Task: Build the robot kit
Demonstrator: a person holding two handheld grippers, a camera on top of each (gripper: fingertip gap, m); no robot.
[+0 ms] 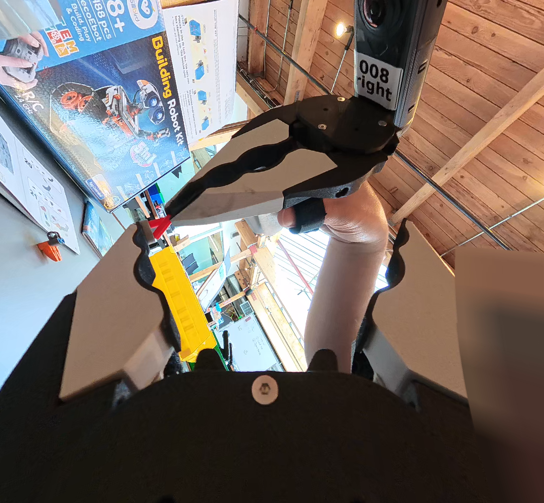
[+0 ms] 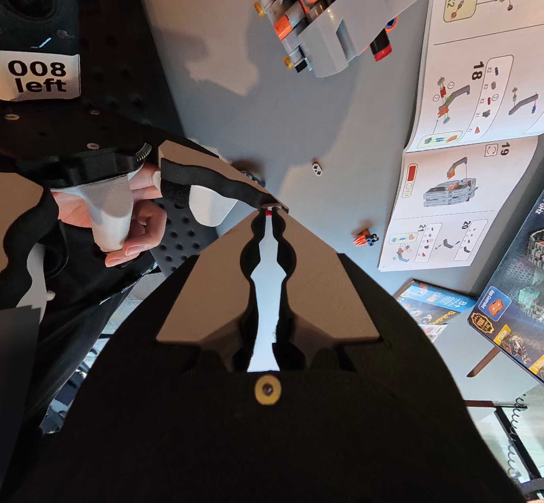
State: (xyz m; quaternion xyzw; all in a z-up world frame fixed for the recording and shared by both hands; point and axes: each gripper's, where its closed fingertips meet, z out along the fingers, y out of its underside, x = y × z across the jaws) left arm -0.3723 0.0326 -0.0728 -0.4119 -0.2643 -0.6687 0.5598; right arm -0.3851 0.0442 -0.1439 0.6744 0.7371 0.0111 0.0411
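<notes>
My right gripper is shut on a small red piece, pinched at its very fingertips. In the left wrist view the right gripper comes in from the upper right and holds the red piece against a small grey part at the tip of my left gripper's left finger. My left gripper is wide open, and its jaws close on nothing. In the right wrist view one left finger reaches to the red piece. A hand holds the left gripper.
A grey and orange brick model lies on the grey table. An open instruction booklet, a small orange claw piece, a white connector and a blue kit box are nearby. A yellow object is behind the left finger. From the left gripper's tips to the white connector is close to 11 cm.
</notes>
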